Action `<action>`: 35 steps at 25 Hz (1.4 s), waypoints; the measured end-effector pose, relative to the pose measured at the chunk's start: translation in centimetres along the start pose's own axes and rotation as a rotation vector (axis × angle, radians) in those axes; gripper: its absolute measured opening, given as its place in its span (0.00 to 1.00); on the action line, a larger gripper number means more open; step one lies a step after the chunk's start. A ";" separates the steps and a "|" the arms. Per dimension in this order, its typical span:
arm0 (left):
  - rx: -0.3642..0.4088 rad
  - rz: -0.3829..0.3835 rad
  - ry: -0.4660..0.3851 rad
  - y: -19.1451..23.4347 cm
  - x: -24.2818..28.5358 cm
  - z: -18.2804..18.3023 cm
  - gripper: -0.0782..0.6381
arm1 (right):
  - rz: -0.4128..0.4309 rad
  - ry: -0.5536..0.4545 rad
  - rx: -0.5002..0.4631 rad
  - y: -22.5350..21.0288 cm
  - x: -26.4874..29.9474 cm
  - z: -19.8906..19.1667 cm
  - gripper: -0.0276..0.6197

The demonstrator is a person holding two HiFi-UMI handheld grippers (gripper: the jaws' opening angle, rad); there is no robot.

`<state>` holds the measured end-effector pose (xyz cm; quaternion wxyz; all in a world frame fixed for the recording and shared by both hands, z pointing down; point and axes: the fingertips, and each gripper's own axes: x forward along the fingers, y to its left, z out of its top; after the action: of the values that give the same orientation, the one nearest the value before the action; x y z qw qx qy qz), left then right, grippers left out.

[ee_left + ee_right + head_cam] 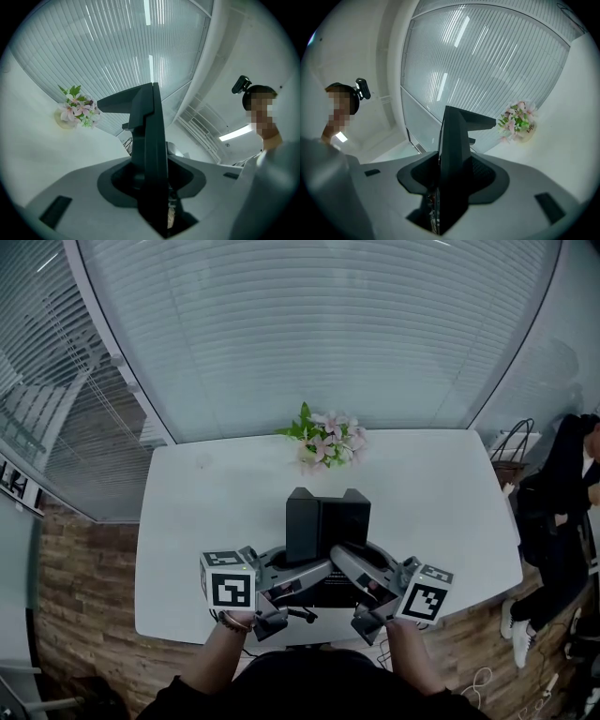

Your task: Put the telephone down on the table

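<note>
Left hand-held gripper (309, 570) and right hand-held gripper (345, 564) each clamp the upright black telephone (326, 521) over the counter (206, 521), near the flowers (326, 439).

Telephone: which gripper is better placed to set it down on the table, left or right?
Neither alone. The left gripper and the right gripper each clamp one side of the telephone over the white table, about evenly, so lowering with both together looks safest.
</note>
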<state>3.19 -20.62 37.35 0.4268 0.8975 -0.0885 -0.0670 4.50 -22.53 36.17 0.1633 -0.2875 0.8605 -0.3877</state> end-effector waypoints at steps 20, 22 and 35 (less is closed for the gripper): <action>-0.025 0.026 0.000 2.0 1.1 -0.7 0.37 | 0.004 0.026 0.028 -2.3 -0.2 -0.1 0.33; -0.016 0.023 -0.001 2.1 1.1 -0.8 0.37 | 0.008 0.026 0.031 -2.5 -0.2 -0.2 0.33; -0.052 0.044 0.003 4.2 1.0 -2.3 0.37 | -0.004 0.041 0.075 -4.6 -0.3 -1.8 0.33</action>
<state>4.20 -21.68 42.04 0.4515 0.8840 -0.1059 -0.0587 5.47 -23.77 40.88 0.1557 -0.2748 0.8478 -0.4259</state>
